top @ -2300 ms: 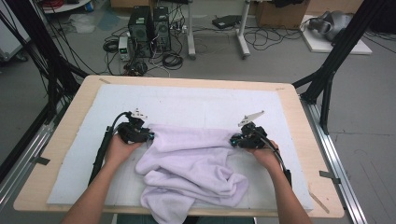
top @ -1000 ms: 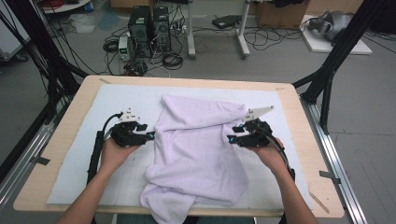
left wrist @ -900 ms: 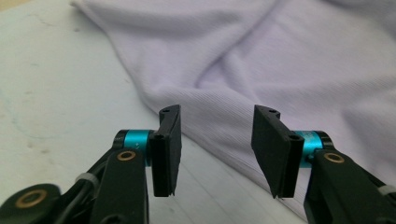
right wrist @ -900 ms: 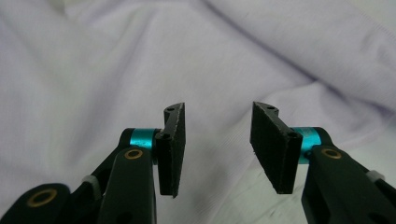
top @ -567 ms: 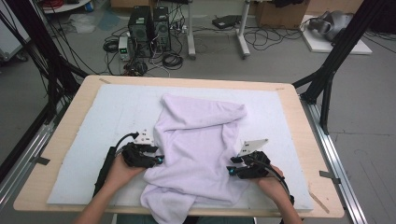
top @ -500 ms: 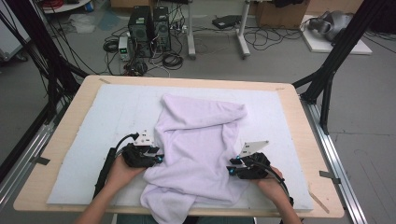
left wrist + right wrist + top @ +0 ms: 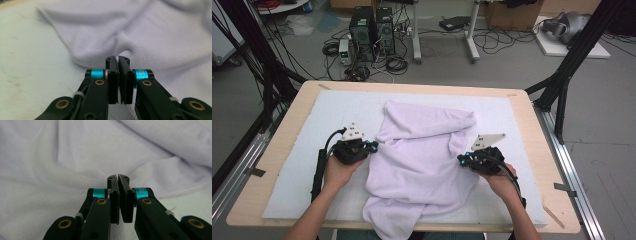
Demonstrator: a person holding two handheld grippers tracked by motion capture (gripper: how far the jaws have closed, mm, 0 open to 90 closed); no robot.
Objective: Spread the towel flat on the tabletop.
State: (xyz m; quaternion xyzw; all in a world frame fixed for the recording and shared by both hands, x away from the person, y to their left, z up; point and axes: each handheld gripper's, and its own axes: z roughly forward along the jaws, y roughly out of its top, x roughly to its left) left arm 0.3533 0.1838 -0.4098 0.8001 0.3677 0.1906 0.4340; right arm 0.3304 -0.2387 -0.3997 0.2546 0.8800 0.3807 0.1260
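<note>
Towel: a soft white towel [image 7: 424,160] is laid rumpled in the middle of the table [image 7: 532,112]; one end hangs over the edge at 6 o'clock
Left gripper: the left gripper [image 7: 371,146] is seen at the towel's 9 o'clock edge; its jaws have just been closing and are pressed together; cloth looks pinched at the tips [image 7: 118,58]
Right gripper: the right gripper [image 7: 461,160] is seen at the towel's 3 o'clock edge; its jaws have just been closing and are pressed together on a fold [image 7: 117,177]

place: lab | cues: computer towers [image 7: 372,25], floor cables [image 7: 492,40], black rig struts [image 7: 572,65]
</note>
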